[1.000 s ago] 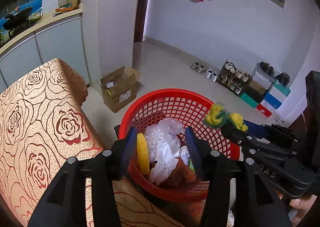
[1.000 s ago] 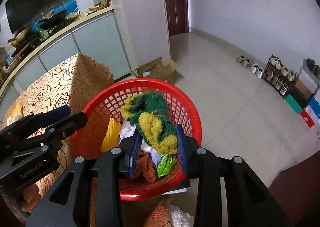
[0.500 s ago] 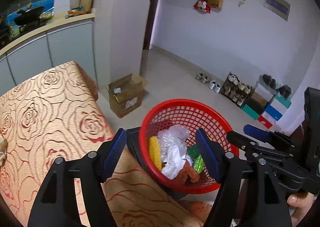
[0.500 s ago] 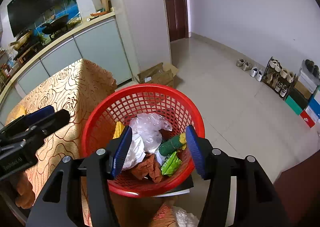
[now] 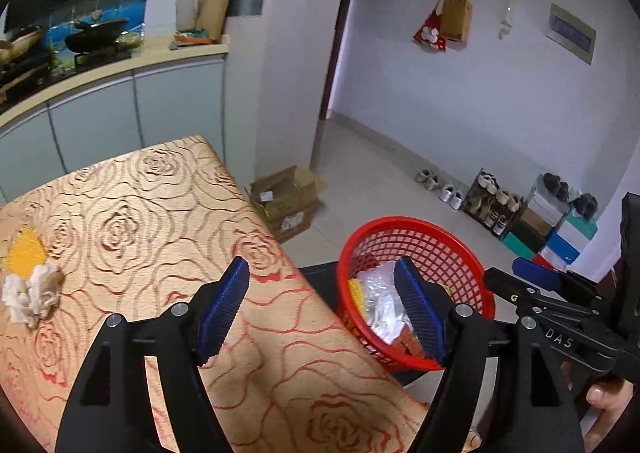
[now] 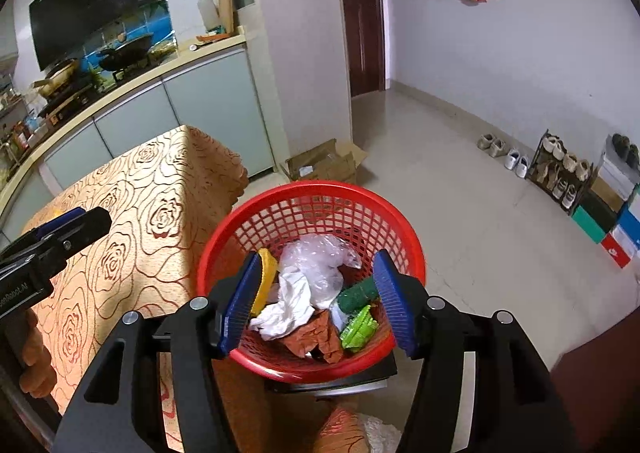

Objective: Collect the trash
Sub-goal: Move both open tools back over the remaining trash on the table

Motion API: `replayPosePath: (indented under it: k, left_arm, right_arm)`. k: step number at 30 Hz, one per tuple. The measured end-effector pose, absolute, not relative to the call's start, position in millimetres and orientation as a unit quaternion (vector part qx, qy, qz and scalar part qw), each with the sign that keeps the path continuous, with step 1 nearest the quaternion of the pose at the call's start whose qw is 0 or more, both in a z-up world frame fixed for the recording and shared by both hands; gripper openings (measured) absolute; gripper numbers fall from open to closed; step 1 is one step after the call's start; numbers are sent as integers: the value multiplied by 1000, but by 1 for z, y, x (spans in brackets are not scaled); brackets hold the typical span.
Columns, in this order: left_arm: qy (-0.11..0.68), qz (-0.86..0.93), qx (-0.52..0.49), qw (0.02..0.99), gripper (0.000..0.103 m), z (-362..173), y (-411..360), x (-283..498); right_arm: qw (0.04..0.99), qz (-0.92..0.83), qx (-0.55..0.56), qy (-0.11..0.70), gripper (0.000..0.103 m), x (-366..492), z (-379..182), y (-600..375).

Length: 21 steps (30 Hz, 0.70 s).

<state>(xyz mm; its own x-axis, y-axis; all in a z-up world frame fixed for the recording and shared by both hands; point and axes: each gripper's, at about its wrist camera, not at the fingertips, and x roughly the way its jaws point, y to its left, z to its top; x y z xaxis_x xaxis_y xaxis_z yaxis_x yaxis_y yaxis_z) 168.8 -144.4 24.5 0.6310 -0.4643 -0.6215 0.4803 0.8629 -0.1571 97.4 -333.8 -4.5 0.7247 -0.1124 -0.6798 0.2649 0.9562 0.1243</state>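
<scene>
A red mesh basket (image 6: 312,189) (image 5: 416,229) stands beside the rose-patterned table (image 5: 140,221). In it lie a clear plastic bag (image 6: 320,261), white tissue (image 6: 292,301), a yellow sponge (image 6: 266,277), a green and yellow scrubber (image 6: 354,295), a green wrapper (image 6: 360,327) and brown paper (image 6: 320,337). My right gripper (image 6: 318,265) hovers above the basket, jaws opening, nothing between them. My left gripper (image 5: 320,281) hangs over the table edge, jaws opening and empty. On the table's far left lie a yellow piece (image 5: 24,253) and a crumpled tissue (image 5: 30,293).
An open cardboard box (image 5: 286,201) sits on the floor past the table. A shoe rack (image 5: 492,205) and stacked shoe boxes (image 5: 560,237) line the far wall. Kitchen cabinets (image 5: 120,113) run behind the table. A dark stool (image 6: 360,377) carries the basket.
My right gripper opened and let go of the green and yellow scrubber, which now lies in the basket. My left gripper opened, rose and drew back from the basket over the table.
</scene>
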Motion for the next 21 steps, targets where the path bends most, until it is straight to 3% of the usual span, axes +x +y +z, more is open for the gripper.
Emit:
replayPosePath:
  k: [10, 21]
  left_arm:
    - [328, -195, -6, 924, 73, 36, -80, 166]
    - [326, -78, -49, 941, 76, 36, 41, 180]
  right_arm:
    - [930, -62, 80, 354, 62, 111, 2, -292]
    - [932, -5, 51, 359, 62, 131, 10, -235]
